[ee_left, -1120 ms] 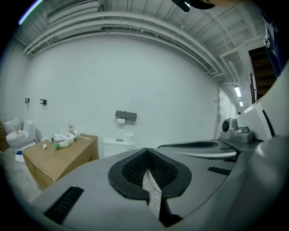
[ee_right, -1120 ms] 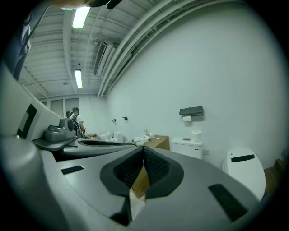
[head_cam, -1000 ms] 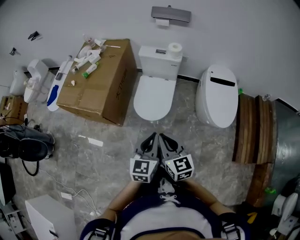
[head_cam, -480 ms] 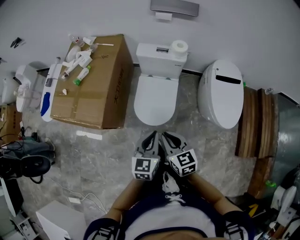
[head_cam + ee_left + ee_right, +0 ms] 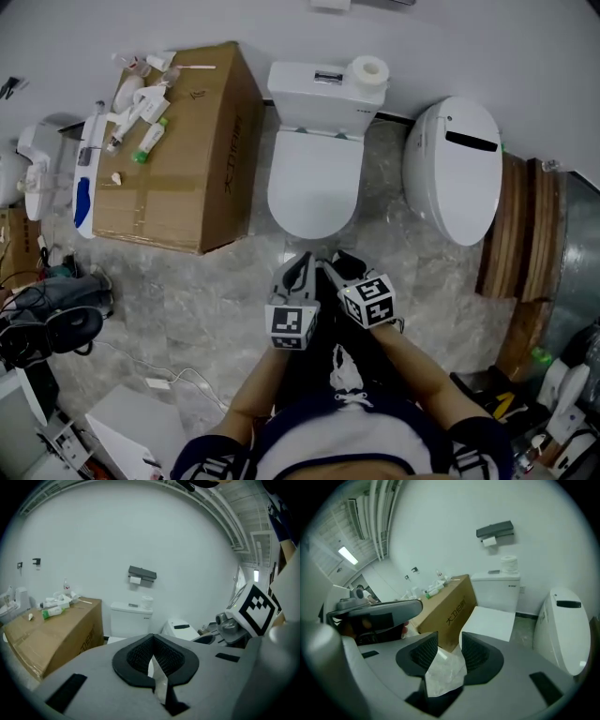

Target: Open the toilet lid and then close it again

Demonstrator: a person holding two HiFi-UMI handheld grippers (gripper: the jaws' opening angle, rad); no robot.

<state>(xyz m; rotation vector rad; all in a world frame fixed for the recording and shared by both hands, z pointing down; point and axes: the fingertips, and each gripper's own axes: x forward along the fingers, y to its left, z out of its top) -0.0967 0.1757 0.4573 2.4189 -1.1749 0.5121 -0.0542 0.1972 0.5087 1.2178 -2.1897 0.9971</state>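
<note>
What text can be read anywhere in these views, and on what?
"大卫伯爵" (best reading, slanted print): on the side of the cardboard box.
Small mark on the front of the toilet tank: too small to read.
Labels on the tubes and bottles on top of the box: too blurred to read.
Nothing else readable.

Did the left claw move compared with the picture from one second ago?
Yes. In the head view the left claw, shut, has come closer to the front edge of the toilet lid; the strip of floor between them is narrower than before.
</note>
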